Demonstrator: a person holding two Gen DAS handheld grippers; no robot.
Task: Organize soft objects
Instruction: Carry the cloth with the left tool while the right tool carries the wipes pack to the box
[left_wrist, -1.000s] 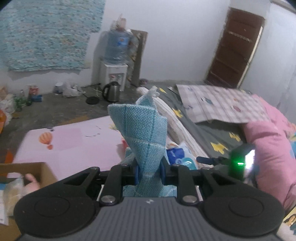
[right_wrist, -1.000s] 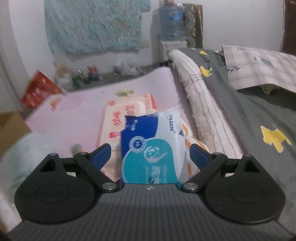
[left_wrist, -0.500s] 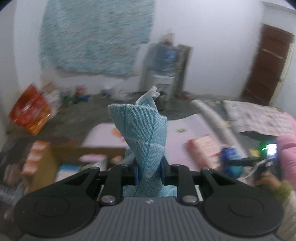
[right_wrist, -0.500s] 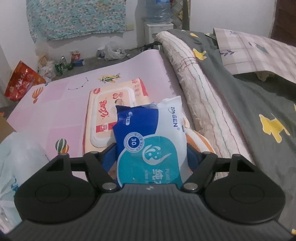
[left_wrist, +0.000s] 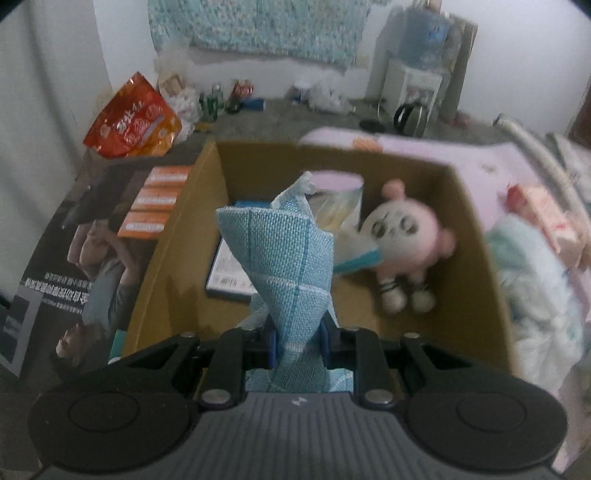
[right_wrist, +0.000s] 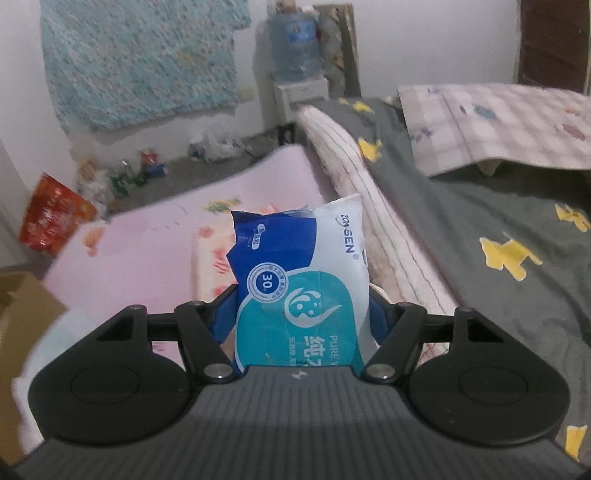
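Now: left hand-held gripper (left_wrist: 297, 336) clamps woven blue cloth (left_wrist: 280, 254) | right hand-held gripper (right_wrist: 300, 314) clamps glossy wipes pack (right_wrist: 301, 280)

Left gripper (left_wrist: 297, 341) and right gripper (right_wrist: 303, 314): black linkage arms, blue pads, 2 silver screws, grey ribbed housings.

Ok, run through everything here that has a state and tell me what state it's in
left gripper: shut on blue cloth
blue cloth: bunched, held over the box
cardboard box: open
pink plush doll: lying in the box
right gripper: shut on wipes pack
wipes pack: held upright
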